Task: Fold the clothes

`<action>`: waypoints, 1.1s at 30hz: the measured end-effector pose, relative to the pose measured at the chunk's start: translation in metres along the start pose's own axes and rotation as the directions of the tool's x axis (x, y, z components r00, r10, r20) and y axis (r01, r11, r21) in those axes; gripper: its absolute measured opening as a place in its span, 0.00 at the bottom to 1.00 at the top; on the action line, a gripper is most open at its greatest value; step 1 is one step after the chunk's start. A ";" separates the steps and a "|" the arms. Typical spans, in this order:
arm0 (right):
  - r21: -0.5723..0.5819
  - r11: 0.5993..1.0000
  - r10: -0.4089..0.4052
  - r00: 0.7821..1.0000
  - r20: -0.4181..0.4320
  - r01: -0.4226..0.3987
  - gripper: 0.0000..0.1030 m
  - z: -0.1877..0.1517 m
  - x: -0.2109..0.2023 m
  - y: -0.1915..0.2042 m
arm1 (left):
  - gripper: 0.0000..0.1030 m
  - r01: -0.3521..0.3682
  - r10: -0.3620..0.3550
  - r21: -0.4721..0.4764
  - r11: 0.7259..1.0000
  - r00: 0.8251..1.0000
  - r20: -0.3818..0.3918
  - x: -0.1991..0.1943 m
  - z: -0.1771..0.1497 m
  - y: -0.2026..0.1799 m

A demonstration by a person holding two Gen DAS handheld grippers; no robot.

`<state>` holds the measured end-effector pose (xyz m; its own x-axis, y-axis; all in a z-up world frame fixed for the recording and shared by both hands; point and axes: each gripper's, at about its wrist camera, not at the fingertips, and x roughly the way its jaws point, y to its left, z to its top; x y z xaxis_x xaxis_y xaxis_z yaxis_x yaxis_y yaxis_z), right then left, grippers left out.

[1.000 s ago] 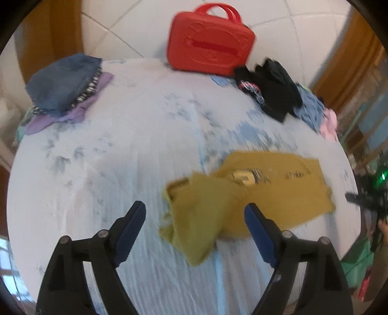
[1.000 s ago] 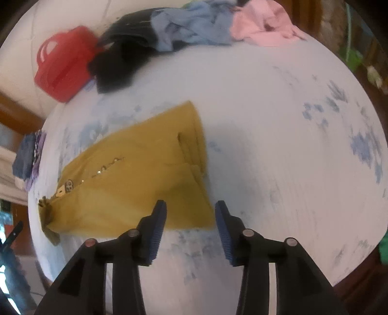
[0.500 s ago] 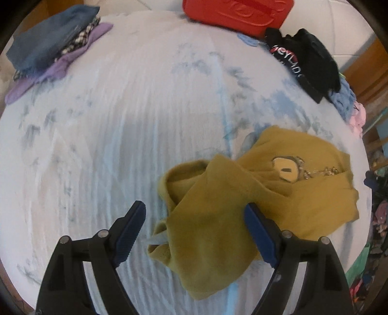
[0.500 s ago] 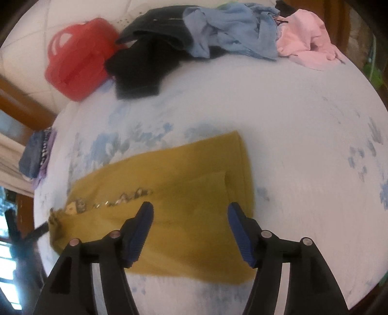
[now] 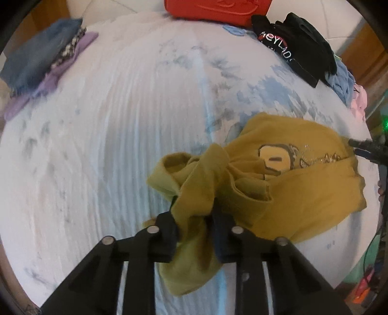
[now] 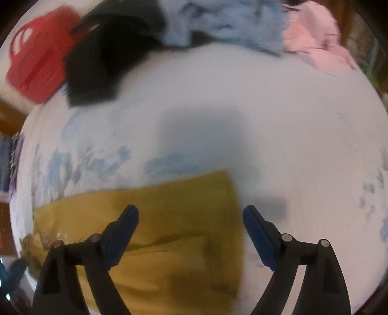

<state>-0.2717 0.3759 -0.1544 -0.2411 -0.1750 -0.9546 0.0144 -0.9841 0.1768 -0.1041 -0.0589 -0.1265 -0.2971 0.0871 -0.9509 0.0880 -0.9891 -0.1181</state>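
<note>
A mustard-yellow shirt with a printed figure lies on the white and blue cloth-covered table. My left gripper is shut on a bunched sleeve end of the shirt, which is pulled up off the table. In the right wrist view the shirt lies flat under my right gripper, which is open and empty over the shirt's hem end. The right gripper also shows at the right edge of the left wrist view.
A red case stands at the far edge. A black garment, a blue one and a pink one are heaped at the back right. A folded stack of denim and purple clothes lies at the back left.
My left gripper moved down onto the shirt's sleeve and shut on it, bunching the cloth. My right gripper opened wider and moved forward over the shirt's hem end.
</note>
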 end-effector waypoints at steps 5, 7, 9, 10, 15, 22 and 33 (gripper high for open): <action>-0.076 0.997 -0.025 0.999 0.044 0.029 0.01 0.000 -0.015 0.022 | 0.14 -0.064 0.063 0.000 0.998 0.982 0.180 -0.063 0.035 0.007; -0.066 0.998 0.021 0.988 0.155 -0.011 0.01 0.005 -0.055 0.021 | 0.12 -0.073 0.070 0.002 0.997 0.956 0.287 -0.106 0.047 0.011; -0.060 0.997 0.065 0.965 0.254 -0.052 0.01 0.010 -0.094 0.019 | 0.12 -0.069 0.060 0.012 0.998 0.932 0.359 -0.143 0.055 0.014; -0.059 0.996 0.088 0.955 0.285 -0.074 0.01 0.012 -0.112 0.016 | 0.12 -0.065 0.054 0.017 0.998 0.927 0.372 -0.154 0.057 0.015; -0.090 0.976 0.214 0.959 0.186 -0.200 0.24 0.007 -0.131 0.011 | 0.27 -0.010 0.006 0.011 1.000 0.954 0.300 -0.141 0.056 0.032; -0.010 0.983 0.186 0.982 0.036 -0.186 0.53 -0.034 -0.073 -0.004 | 0.77 0.029 -0.021 -0.064 0.998 0.993 0.114 -0.043 0.038 0.052; -0.059 0.995 0.079 0.997 0.020 -0.078 0.77 -0.052 -0.034 -0.002 | 0.77 -0.012 0.012 -0.009 1.000 1.000 0.024 0.027 0.015 0.034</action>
<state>-0.2129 0.3820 -0.1348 -0.2586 -0.2521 -0.9325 0.0902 -0.9674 0.2365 -0.1237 -0.0922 -0.1518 -0.3187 0.0722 -0.9451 0.0997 -0.9890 -0.1091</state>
